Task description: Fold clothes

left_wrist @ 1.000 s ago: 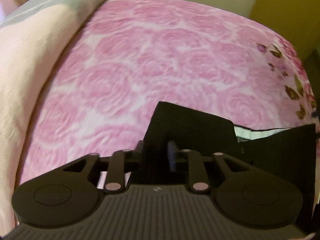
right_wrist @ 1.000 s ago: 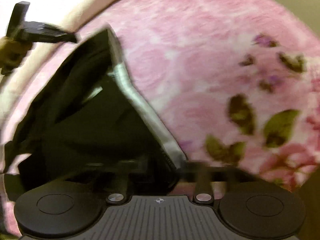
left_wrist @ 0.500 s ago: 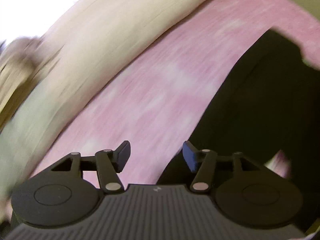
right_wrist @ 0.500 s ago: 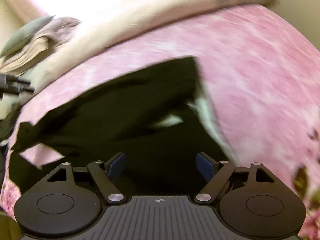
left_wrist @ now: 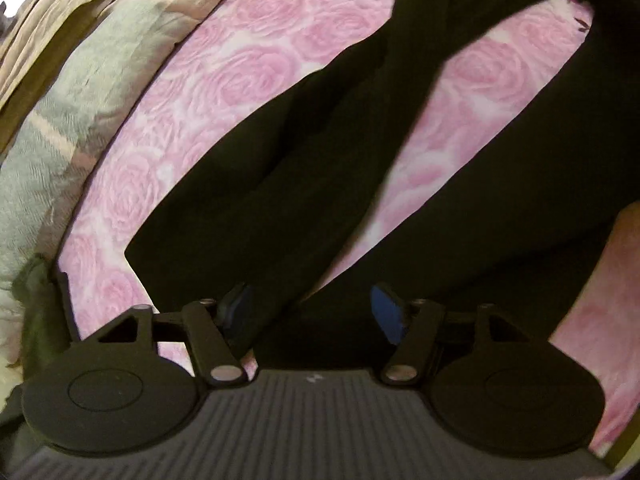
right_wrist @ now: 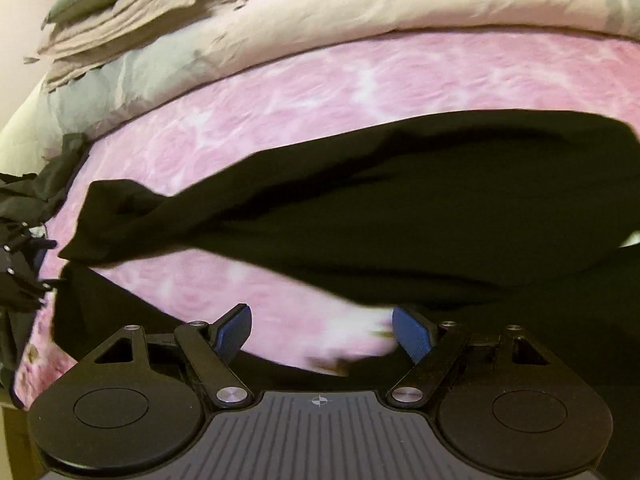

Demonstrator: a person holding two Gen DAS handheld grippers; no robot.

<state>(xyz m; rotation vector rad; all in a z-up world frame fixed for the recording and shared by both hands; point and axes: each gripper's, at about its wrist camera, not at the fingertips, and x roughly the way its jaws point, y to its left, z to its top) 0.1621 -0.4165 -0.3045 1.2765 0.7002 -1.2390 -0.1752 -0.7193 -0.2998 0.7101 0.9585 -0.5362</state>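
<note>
My left claw (left_wrist: 310, 312) hangs with its blue-padded fingers (left_wrist: 386, 312) spread wide apart, gripping nothing. Below it lie the black trousers of soft dark fabric (left_wrist: 304, 152), spread flat on the bed with the pink rose-patterned sheet (left_wrist: 248, 68). In the left wrist view the two legs run away from me in a V, a wedge of pink sheet showing between them, and the place where they join sits just under my fingers. Along the left edge of the bed lies a rumpled grey-green and cream blanket (left_wrist: 60, 120).

My right claw (right_wrist: 322, 332) is open too, its blue pads (right_wrist: 412, 334) well apart and closed on nothing. In the right wrist view the trousers (right_wrist: 380, 200) stretch across the sheet (right_wrist: 360, 80) from side to side, one leg ending in a loose, slightly bunched cuff at the left, the other leg passing under my fingers. A strip of pink sheet shows between the legs, directly ahead of my pads. Beyond the trousers, along the far side of the bed, sits the blanket (right_wrist: 360, 4) with a folded stack of beige and grey cloth (right_wrist: 132, 8) on top of it. At the far left edge I see the black linkage of my left claw (right_wrist: 16, 264).
</note>
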